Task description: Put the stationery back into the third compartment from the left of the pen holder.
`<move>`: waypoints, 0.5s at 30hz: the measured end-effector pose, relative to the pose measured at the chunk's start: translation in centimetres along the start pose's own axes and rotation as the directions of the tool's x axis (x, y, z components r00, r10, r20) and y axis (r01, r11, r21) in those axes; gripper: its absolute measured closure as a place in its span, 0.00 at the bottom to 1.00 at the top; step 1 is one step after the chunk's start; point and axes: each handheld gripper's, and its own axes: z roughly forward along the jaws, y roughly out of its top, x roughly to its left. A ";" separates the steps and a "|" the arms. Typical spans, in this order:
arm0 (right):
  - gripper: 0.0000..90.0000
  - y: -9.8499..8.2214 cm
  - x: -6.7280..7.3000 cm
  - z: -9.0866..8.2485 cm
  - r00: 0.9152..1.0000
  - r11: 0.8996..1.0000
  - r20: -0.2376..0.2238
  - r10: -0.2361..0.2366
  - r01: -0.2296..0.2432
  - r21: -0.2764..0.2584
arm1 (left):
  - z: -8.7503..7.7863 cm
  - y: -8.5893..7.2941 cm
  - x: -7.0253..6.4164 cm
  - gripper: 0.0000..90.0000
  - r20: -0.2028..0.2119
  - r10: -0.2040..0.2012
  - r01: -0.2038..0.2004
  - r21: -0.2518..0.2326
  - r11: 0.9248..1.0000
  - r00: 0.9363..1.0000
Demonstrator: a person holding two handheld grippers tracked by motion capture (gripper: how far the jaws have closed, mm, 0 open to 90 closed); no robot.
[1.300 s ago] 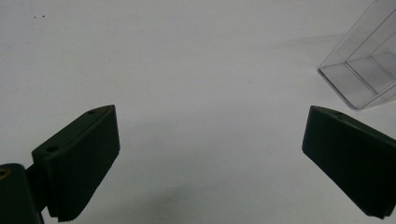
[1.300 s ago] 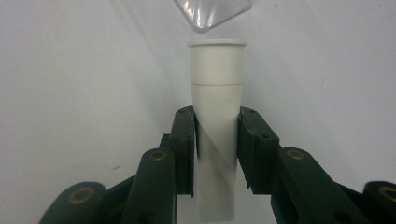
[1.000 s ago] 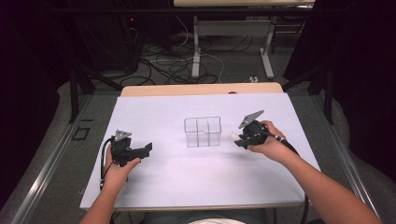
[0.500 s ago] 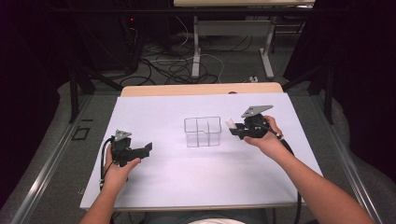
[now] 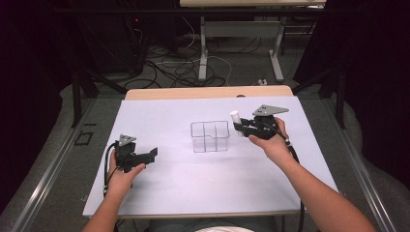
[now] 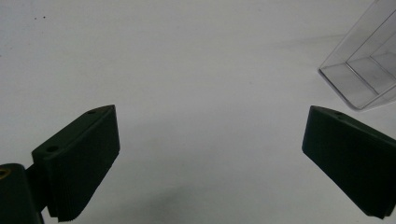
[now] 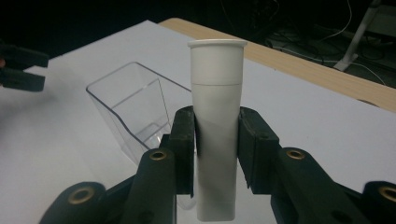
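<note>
Tube: white cylindrical plastic tube (image 7: 217,126), held upright, just right of the clear divided plastic box (image 5: 210,136)
Right gripper (image 5: 240,127): clamped on the tube, raised off the white-covered bench (image 5: 193,183)
Left gripper (image 5: 151,154): jaws spread wide, held low over the bench

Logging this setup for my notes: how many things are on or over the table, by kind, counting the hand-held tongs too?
Clear divided box: 1
White tube, held upright in the right tongs: 1
Tongs, left tongs open and resting on the white table cover, plus the right tongs: 2
Total: 4
</note>
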 end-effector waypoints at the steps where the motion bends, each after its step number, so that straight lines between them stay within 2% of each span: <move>1: 0.77 0.0 0.1 0.0 1.000 1.000 -0.001 0.006 -0.006 -0.008 | 0.0 0.0 0.0 0.04 0.000 0.000 0.000 0.000 1.000 1.000; 6: 0.77 -0.1 0.6 0.6 0.999 0.996 -0.006 0.052 -0.053 -0.068 | -0.1 0.0 0.0 0.04 -0.002 0.002 -0.002 0.003 1.000 1.000; 9: 0.77 -0.2 0.8 1.0 0.999 0.994 -0.007 0.045 -0.045 -0.103 | 0.0 0.0 0.1 0.04 -0.001 0.001 -0.001 0.003 1.000 1.000; 11: 0.77 -0.1 1.1 1.1 0.999 0.994 -0.007 0.045 -0.046 -0.103 | 0.0 0.0 0.1 0.04 -0.001 0.002 -0.002 0.003 1.000 1.000; 13: 0.77 -0.1 1.4 1.5 0.999 0.990 -0.012 0.034 -0.035 -0.133 | 0.0 0.0 0.1 0.04 -0.001 0.001 -0.001 0.003 1.000 1.000; 15: 0.77 0.0 1.7 1.7 1.000 0.991 -0.013 0.024 -0.025 -0.130 | -0.1 0.0 0.1 0.04 -0.001 0.002 -0.002 0.003 1.000 1.000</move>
